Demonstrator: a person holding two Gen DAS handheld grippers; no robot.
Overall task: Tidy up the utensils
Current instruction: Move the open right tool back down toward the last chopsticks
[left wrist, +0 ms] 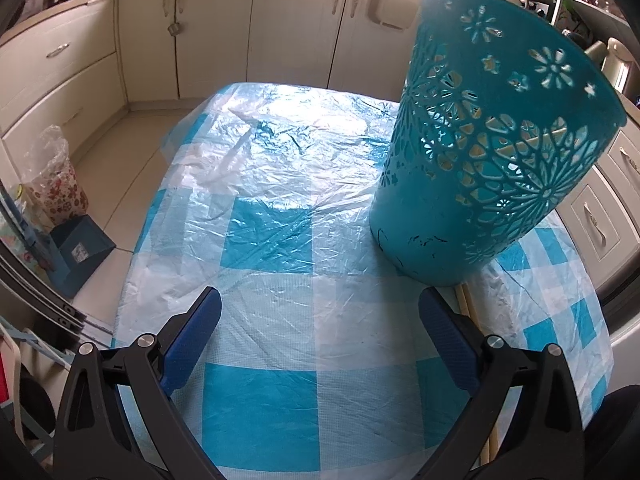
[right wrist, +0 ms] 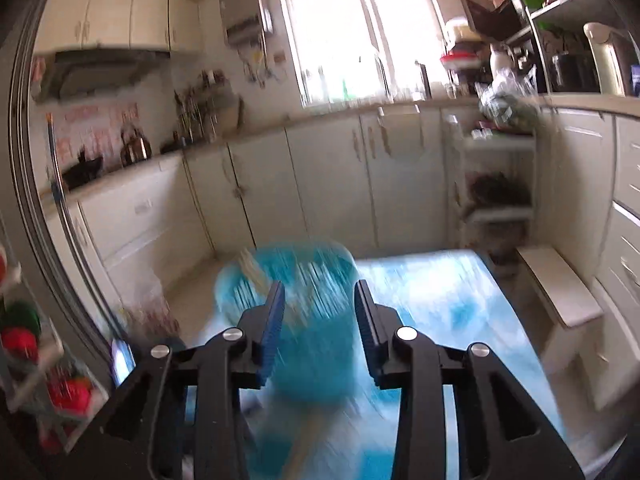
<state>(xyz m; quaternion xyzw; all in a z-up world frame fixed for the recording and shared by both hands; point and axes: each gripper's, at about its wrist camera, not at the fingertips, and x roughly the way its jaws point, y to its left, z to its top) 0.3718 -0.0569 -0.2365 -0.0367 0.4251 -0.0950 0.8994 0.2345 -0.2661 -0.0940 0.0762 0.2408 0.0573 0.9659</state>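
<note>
Cream kitchen cabinets [left wrist: 224,32] ring your workspace, and a table under a blue-and-white checked cloth with a crinkled clear plastic cover [left wrist: 280,216] fills the left wrist view. Your left gripper [left wrist: 320,308] tilts down toward that cloth with its jaws spread wide and nothing between them; the blue ribbed pads [left wrist: 192,344] sit on black jointed arms with silver rivets. Ahead and to the right stands a teal plastic utensil holder [left wrist: 480,152], a tapered round tub pierced with flower cut-outs, its lower wall scuffed. Through the holes you can make out pale wooden shapes inside it. A pale wooden stick [left wrist: 466,304] lies on the cloth just beside the holder's base, running down past your right-hand finger. A small dark blue box [left wrist: 80,252] sits on the floor to the left; its label is too small to read.

From the right wrist view everything near is smeared by motion blur. Your right gripper [right wrist: 320,312] points slightly downward at the same teal holder [right wrist: 316,360], jaws partly apart and gripping nothing. A pale utensil handle [right wrist: 252,268] leans against the holder's left rim. Behind, a bright window [right wrist: 352,28] and a metal kettle [right wrist: 134,146] on the counter show; no writing is legible.
</note>
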